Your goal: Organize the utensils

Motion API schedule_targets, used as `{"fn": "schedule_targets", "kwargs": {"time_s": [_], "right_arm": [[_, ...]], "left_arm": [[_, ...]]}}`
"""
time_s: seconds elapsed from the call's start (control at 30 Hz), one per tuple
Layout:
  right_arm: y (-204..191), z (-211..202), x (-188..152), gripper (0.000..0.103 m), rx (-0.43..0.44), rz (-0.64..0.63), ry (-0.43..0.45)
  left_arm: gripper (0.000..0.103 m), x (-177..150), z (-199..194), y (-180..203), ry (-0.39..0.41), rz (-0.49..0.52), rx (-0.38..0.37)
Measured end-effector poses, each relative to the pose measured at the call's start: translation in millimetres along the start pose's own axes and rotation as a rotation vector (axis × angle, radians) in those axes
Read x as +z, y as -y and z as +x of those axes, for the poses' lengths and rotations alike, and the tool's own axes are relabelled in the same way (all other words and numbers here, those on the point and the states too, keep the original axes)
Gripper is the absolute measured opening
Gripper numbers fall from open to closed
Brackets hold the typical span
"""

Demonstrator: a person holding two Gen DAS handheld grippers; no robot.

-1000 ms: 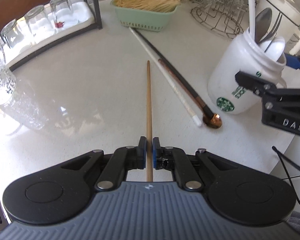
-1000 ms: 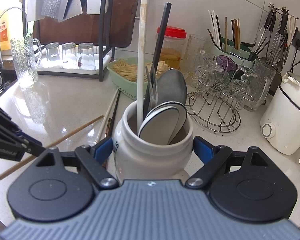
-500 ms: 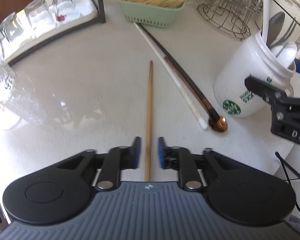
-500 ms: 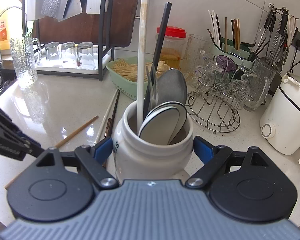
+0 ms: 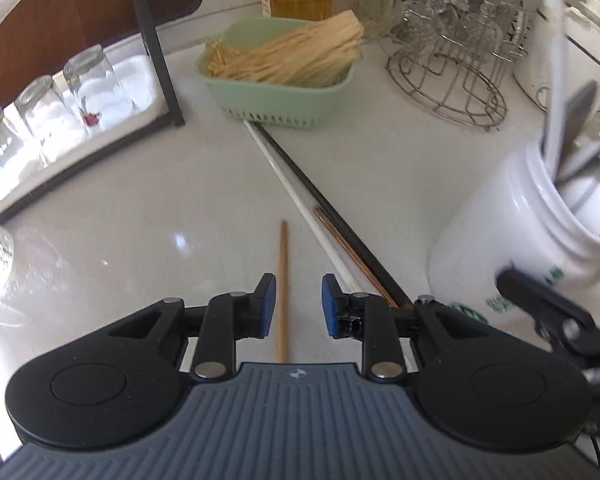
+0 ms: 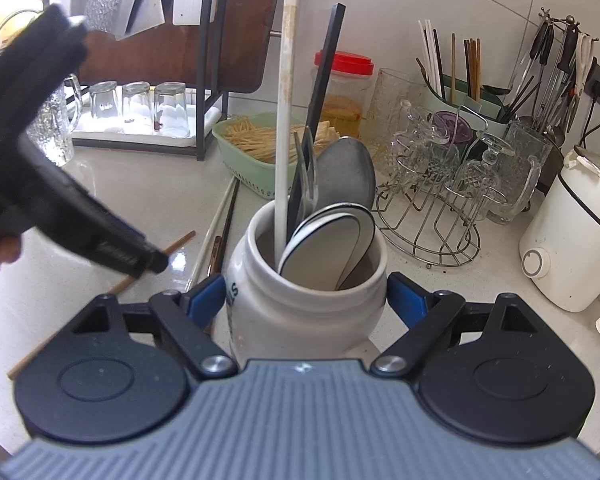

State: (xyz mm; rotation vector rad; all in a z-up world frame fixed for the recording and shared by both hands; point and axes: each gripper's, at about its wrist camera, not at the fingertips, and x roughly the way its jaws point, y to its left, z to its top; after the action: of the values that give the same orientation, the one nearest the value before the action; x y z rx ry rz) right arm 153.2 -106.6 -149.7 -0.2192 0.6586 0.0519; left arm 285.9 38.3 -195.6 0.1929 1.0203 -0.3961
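A brown wooden chopstick [image 5: 283, 280] lies on the white counter between the fingers of my left gripper [image 5: 298, 300], which is open and lifted above it. It also shows in the right wrist view [image 6: 180, 242]. To its right lie a white chopstick [image 5: 296, 200], a black chopstick [image 5: 324, 204] and a copper spoon handle [image 5: 340, 236]. My right gripper [image 6: 306, 304] is shut on a white jar [image 6: 300, 312] that holds a white chopstick [image 6: 285, 120], a black chopstick, a fork and spoons. The jar shows at the right of the left wrist view [image 5: 512, 240].
A green basket of wooden sticks [image 5: 288, 64] stands at the back. A wire rack with glasses [image 5: 452, 64] is at the back right, a black rack with upturned glasses [image 5: 60, 108] at the left. A white cooker [image 6: 572, 236] stands at the right.
My left gripper opened and let go of the brown chopstick, which now lies on the counter. The gripper rose and moved forward. The right gripper still holds the jar.
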Motion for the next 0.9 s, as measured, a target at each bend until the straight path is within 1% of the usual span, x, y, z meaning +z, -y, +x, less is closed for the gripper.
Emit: {"fn": "schedule_targets", "kwargs": {"time_s": [0.07,0.13,0.2,0.23,0.27,0.33,0.43,0.57,0.67,0.73,0.9], "right_arm": [[-0.4,0.0,0.1,0.090,0.000,-0.001,-0.001],[-0.7,-0.2,-0.1,0.090,-0.001,-0.006,0.000],[-1.7,-0.2,0.3,0.090,-0.002,-0.017,-0.003],[-1.4,0.0,0.8,0.090,-0.001,-0.017,-0.005],[-1.8,-0.1,0.9,0.090,-0.001,-0.019,-0.007],[-1.8,0.0,1.5,0.090,0.000,-0.024,-0.011],[-1.9,-0.2,1.8,0.090,-0.001,-0.026,-0.014],[-2.4,-0.2,1.9,0.090,-0.001,-0.027,-0.015],[-2.4,-0.4,1.6,0.090,-0.002,-0.026,-0.014],[-2.5,-0.3,1.6,0.090,-0.003,-0.026,-0.012],[-2.4,-0.4,1.9,0.090,0.000,-0.028,-0.014]], "left_arm": [[0.028,4.1,6.1,0.1,0.007,0.009,0.013],[0.027,7.3,12.8,-0.8,0.010,0.014,0.002],[0.026,8.2,17.1,0.0,0.026,0.020,0.007],[0.025,7.3,19.9,2.4,0.024,0.032,0.008],[0.019,7.5,22.8,4.5,0.021,0.047,0.005],[0.018,6.8,24.7,8.8,0.030,0.068,0.015],[0.014,7.0,28.0,9.8,0.026,0.069,0.024],[0.013,8.8,29.8,11.4,0.028,0.092,0.055],[0.005,9.5,30.3,9.6,0.026,0.085,0.042],[0.005,9.7,30.5,12.0,0.026,0.115,0.049],[0.004,10.7,26.3,14.9,0.027,0.118,0.042]]}}
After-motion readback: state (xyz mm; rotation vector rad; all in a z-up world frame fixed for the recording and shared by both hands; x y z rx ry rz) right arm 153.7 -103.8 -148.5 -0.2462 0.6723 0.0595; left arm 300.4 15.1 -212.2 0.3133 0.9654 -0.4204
